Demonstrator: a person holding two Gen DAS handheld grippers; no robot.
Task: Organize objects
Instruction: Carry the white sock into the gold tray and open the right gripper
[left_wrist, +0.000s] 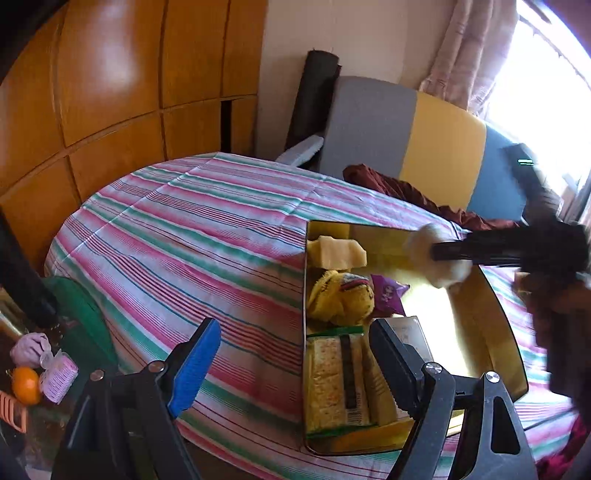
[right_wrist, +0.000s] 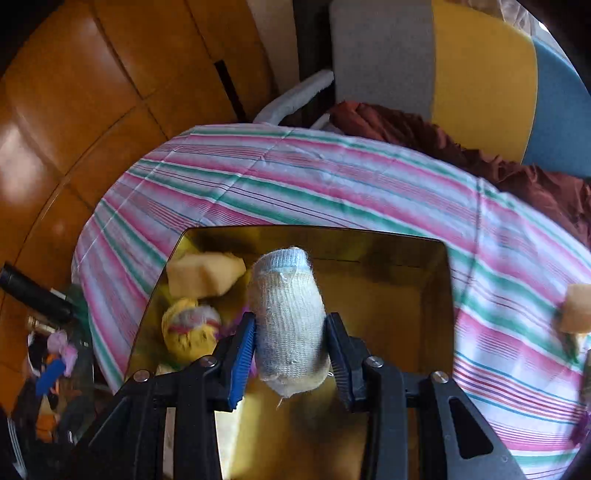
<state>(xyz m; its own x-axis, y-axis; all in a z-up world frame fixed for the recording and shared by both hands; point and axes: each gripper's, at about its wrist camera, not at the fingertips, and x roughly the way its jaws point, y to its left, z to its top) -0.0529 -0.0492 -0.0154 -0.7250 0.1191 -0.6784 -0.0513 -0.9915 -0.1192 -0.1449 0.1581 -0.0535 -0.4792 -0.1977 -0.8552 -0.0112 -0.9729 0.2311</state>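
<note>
A shiny gold tin box (left_wrist: 495, 317) lies open on the striped bed; it also shows in the right wrist view (right_wrist: 436, 295). In it are a yellow sponge (left_wrist: 338, 251), a yellow sock ball (left_wrist: 340, 297), a purple packet (left_wrist: 388, 291) and a cracker pack (left_wrist: 336, 384). My right gripper (right_wrist: 290, 345) is shut on a rolled white sock (right_wrist: 286, 317) and holds it over the box; the sock shows blurred in the left wrist view (left_wrist: 439, 254). My left gripper (left_wrist: 291, 363) is open and empty at the box's near left edge.
The striped sheet (left_wrist: 184, 229) covers the bed. A dark red cloth (left_wrist: 406, 192) lies at the far side by a grey, yellow and blue headboard (left_wrist: 439, 147). Another yellow sponge (right_wrist: 576, 306) lies right of the box. Clutter with an orange (left_wrist: 26, 384) sits lower left.
</note>
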